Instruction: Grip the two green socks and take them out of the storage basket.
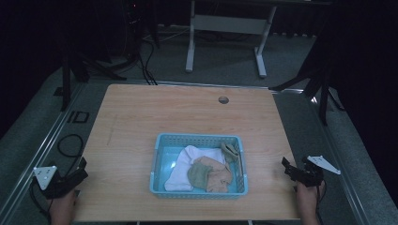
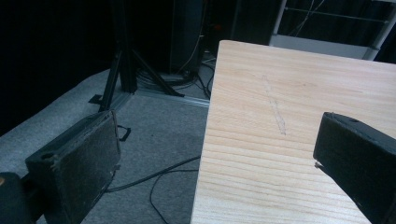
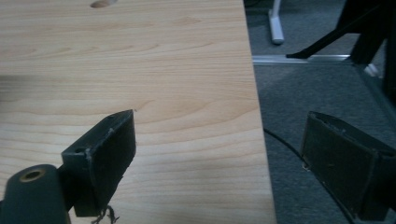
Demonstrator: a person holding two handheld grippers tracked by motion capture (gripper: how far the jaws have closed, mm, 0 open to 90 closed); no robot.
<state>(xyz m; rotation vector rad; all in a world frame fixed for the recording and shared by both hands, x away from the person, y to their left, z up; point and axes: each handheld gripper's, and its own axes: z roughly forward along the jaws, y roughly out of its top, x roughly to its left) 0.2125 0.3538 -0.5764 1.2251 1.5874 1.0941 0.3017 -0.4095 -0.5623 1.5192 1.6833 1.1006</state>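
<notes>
Grippers, left [image 1: 80, 169] and right [image 1: 287, 168], both wide open and empty, at opposite table [image 1: 141, 117] edges, basket [image 1: 162, 140] between.

White cloth [image 1: 180, 171] partly hidden under tan cloths [image 1: 213, 173] — basket's [image 1: 162, 140] small olive item [image 1: 230, 150] unidentifiable.

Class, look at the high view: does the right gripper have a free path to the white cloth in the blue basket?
Probably yes. The right gripper is open at the table's right edge, bare wood lies between it and the basket, and the white cloth lies uncovered on the basket's left side, reachable from above over the wall.
</notes>
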